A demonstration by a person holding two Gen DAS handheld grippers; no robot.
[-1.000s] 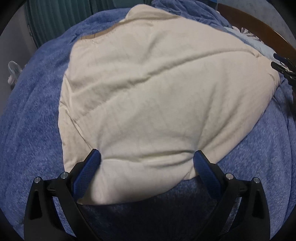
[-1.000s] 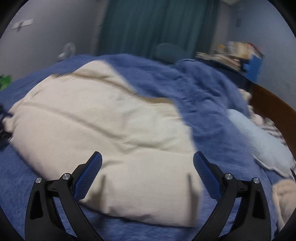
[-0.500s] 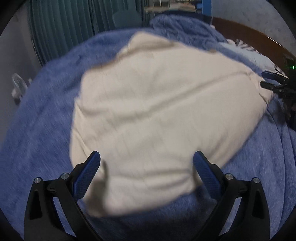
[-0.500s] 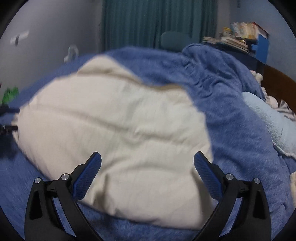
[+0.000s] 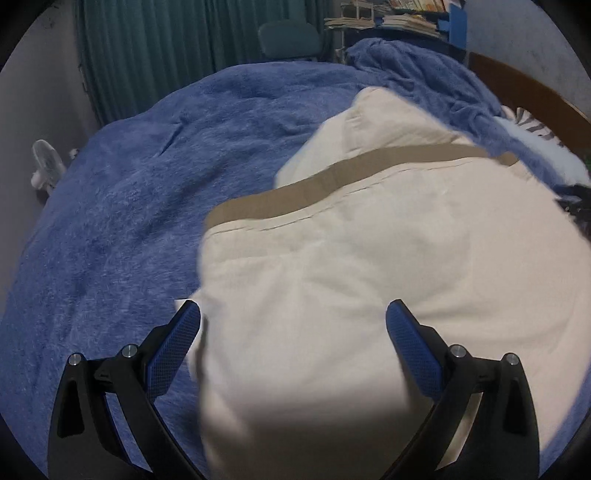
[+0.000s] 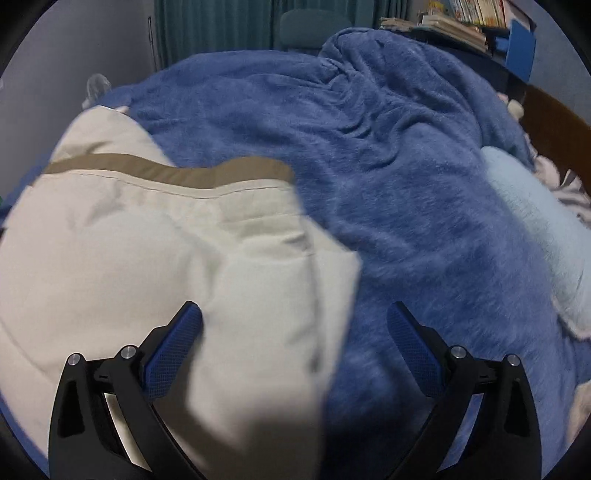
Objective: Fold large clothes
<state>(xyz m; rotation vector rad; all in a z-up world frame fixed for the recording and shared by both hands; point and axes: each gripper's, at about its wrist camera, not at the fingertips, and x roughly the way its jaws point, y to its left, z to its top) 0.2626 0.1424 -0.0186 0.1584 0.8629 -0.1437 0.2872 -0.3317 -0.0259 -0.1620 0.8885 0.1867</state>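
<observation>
— On the blue fleece blanket (image 5: pixel 122 206), what have you got?

— I see the cream garment (image 5: pixel 388 266) lying there with a tan band (image 5: pixel 332 181) across its top edge. A further cream layer shows beyond that band. From my left wrist camera it fills the right and middle of the view; from the right wrist camera the same cloth (image 6: pixel 140 266) sits to the left.

— And your grippers?

— My left gripper (image 5: pixel 293 323) has its fingers spread wide, with the cloth's near part between them; I can't tell whether the pads touch it. My right gripper (image 6: pixel 293 323) is spread too, its left pad (image 6: pixel 173 350) over the cloth's near right corner, its other pad over bare blanket. Neither is holding anything.

— Anything else around?

— A pale blue pillow (image 6: pixel 539 229) lies on the right by a brown wooden headboard (image 6: pixel 554 122). Teal curtains (image 5: pixel 166 48) hang behind, with a chair (image 5: pixel 288 38) and stacked books (image 6: pixel 465 14) at the back. A small white fan (image 5: pixel 48 166) stands at the left. The cloth's near edges are blurred.
</observation>
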